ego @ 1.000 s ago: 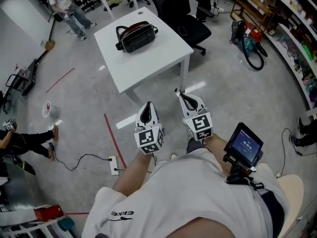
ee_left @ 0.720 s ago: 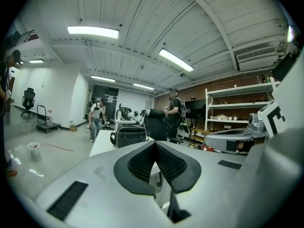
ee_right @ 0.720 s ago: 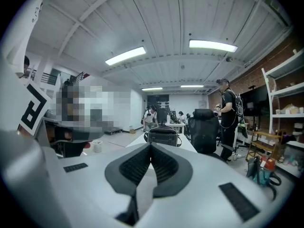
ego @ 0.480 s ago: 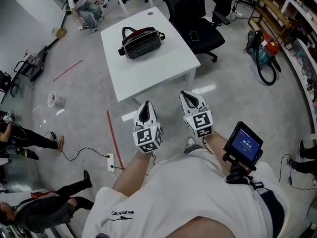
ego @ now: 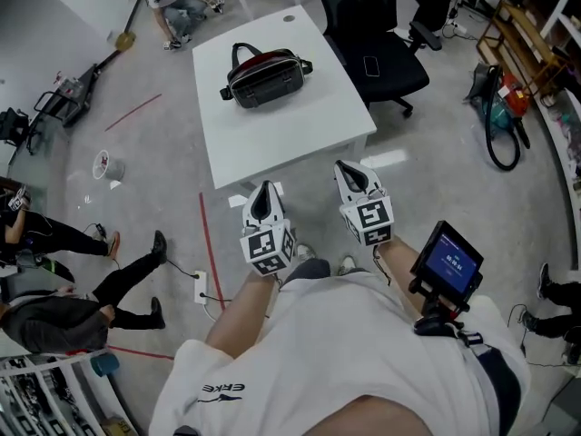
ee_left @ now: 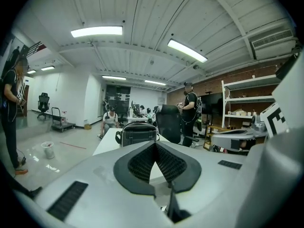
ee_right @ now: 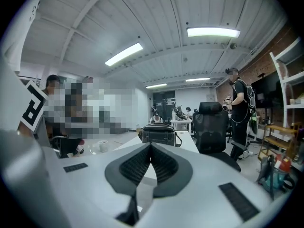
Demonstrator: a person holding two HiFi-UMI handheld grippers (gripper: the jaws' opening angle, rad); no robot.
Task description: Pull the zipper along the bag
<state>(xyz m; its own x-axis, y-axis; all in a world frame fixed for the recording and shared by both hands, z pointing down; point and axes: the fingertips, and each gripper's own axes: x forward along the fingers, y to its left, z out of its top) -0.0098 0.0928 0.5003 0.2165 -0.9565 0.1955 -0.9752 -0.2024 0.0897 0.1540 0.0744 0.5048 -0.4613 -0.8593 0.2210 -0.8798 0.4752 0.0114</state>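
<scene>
Well, with our left claw (ego: pixel 264 193) and right claw (ego: pixel 350 171) both pinched shut and empty at lower centre, well apart from the bag (ego: pixel 264 75) on the white tabletop (ego: pixel 272 139) at upper centre, we should step closer before opening either.

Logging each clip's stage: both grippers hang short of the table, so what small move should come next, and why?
Probably step closer and reach toward the bag: it sits on the table well ahead, while the left gripper and right gripper are shut, empty and short of it.
</scene>
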